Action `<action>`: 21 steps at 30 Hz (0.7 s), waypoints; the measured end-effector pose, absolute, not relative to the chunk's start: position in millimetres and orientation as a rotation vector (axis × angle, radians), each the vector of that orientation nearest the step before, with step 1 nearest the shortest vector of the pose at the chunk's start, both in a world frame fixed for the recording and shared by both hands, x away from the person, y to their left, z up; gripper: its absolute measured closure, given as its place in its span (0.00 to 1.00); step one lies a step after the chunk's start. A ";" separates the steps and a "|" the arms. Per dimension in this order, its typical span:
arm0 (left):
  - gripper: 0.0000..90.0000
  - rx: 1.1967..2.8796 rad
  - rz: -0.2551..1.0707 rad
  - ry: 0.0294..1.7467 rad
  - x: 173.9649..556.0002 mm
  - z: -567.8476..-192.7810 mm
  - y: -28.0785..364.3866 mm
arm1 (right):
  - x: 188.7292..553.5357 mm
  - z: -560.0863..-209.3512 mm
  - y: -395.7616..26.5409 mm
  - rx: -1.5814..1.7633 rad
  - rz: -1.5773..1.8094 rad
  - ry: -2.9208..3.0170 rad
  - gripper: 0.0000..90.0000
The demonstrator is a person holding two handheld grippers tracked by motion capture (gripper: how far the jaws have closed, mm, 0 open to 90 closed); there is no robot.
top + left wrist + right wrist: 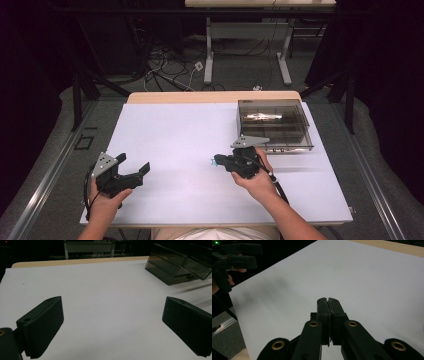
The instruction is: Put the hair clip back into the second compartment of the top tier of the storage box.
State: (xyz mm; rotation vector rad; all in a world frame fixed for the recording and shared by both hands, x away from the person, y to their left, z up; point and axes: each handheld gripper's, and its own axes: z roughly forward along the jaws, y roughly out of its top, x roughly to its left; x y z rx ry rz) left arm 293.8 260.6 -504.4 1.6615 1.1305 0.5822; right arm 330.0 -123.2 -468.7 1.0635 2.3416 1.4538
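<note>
Right tool (218,161) clenched, nothing visibly gripped; smoky box (274,123) just behind it. Left tool (134,169) released, idle on desk (190,200). Work judged barely begun.

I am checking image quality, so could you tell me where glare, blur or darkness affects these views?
High view: glare on the smoky transparent box, dark surroundings. Left gripper view: streaky blur right of the box, open jaws sharp. Right gripper view: soft shadow on the white table, left gripper dim.

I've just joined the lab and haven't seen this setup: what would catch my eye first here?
Probably the smoky transparent box at the far right of the white table. Then the two hand-held tools: the left claw gapes wide open near the front left edge, while the right claw is shut with nothing between its jaws.
</note>
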 end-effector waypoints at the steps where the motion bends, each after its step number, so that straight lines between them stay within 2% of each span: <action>1: 0.04 1.667 0.583 1.132 293.8 -504.5 261.1 | 330.9 -468.1 -125.1 1.073 1.449 2.343 0.99; 21: 0.00 1.666 0.563 1.147 292.5 -504.6 262.4 | 346.5 -454.2 -169.2 1.206 1.474 2.184 0.99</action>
